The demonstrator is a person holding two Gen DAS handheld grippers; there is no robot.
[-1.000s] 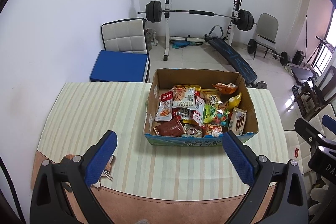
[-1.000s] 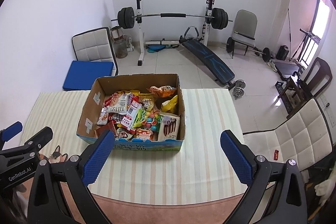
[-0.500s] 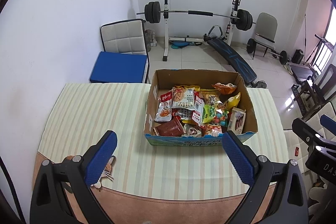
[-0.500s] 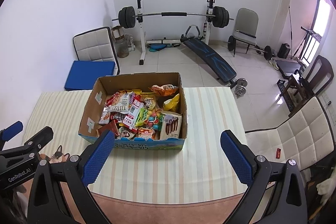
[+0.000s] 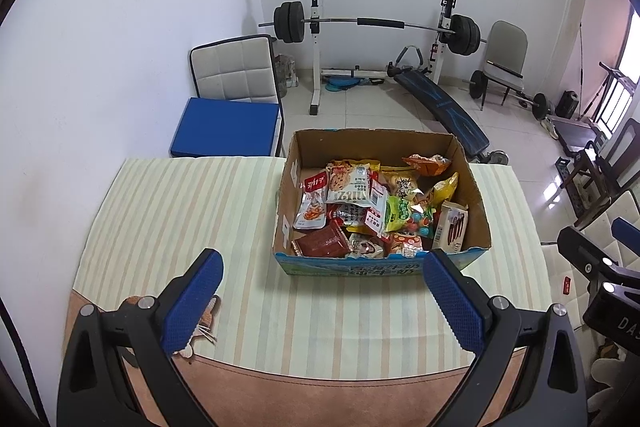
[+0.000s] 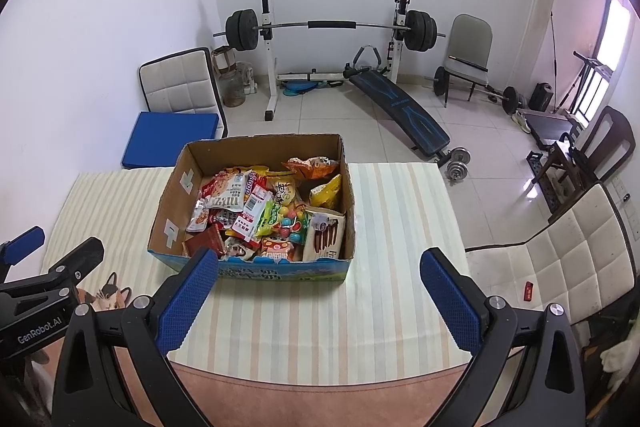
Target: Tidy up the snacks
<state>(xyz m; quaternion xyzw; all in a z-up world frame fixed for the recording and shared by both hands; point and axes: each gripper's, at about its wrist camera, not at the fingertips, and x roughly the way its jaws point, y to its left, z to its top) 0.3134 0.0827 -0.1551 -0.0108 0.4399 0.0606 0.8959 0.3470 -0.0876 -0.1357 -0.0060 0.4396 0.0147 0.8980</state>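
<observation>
a home gym room lay behind the table (image 5: 168, 227): a barbell rack (image 5: 316, 39), a sit-up bench (image 6: 400, 107), tiled floor. the table carried a striped cloth, and on it stood the cardboard box (image 5: 362, 269), open at the top, near the far edge and right of the middle in the left view. the snacks (image 5: 368, 211) all lay inside it, heaped loosely and overlapping, packets facing various ways. the box's long axis ran across the table, its printed wall toward the cameras. one flat carton (image 6: 326, 237) stood on end against the right wall, long axis up. the left gripper (image 5: 318, 301) and right gripper (image 6: 316, 303) hung short of the box, both jaws spread wide and holding nothing, probably kept back for a clear look down into it. the heap fit either an unsorted box or a finished gathering.
</observation>
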